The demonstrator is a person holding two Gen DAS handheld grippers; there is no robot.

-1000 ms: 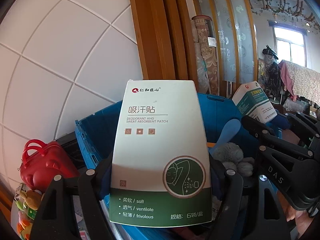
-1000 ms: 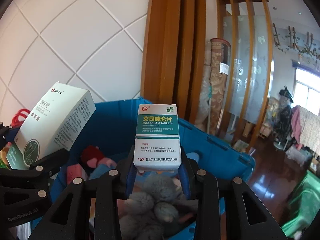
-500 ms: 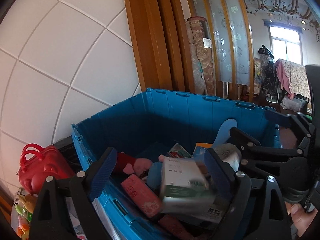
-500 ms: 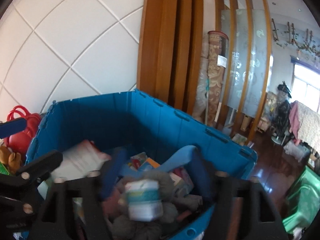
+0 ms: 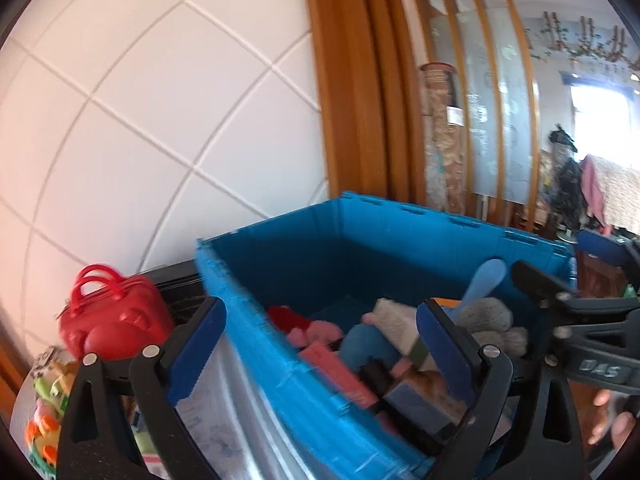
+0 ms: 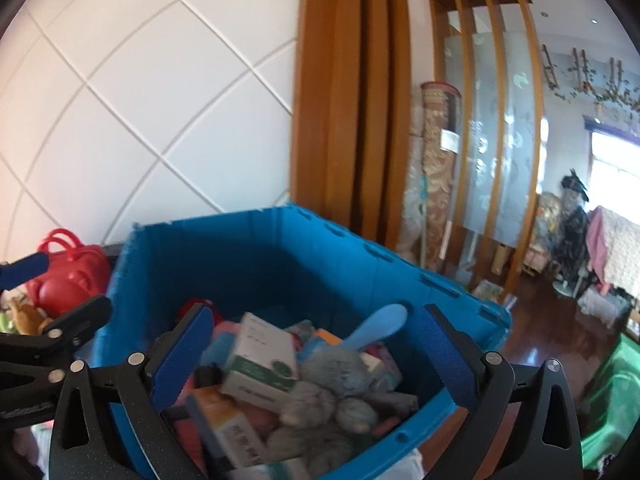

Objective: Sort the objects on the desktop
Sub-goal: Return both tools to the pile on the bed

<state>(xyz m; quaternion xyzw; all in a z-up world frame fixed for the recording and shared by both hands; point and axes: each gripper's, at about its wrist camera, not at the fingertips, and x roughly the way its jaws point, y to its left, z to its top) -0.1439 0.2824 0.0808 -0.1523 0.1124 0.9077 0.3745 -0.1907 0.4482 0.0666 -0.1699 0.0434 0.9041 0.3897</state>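
Note:
A blue plastic bin (image 5: 400, 236) (image 6: 224, 256) stands in front of me, full of boxes and soft toys. A white-and-green box (image 6: 260, 364) lies on the heap inside, beside a grey plush toy (image 6: 332, 392) and a light-blue spoon (image 6: 376, 328). My left gripper (image 5: 320, 348) straddles the bin's near left wall, its jaws opening wide with nothing held. Over the bin's contents my right gripper (image 6: 314, 354) also has its jaws opening and grips nothing. The small tablet box cannot be picked out in the blurred heap.
A red toy suitcase (image 5: 108, 316) (image 6: 68, 276) sits left of the bin, with colourful toys (image 5: 48, 400) below it. A white panelled wall and wooden posts (image 6: 344, 100) stand behind. A person's fingers (image 5: 612, 420) show at the right gripper's handle.
The left gripper let go of the white-and-green box and the right let go of the small tablet box; both fell into the bin. Both jaws spread wide and the views shifted.

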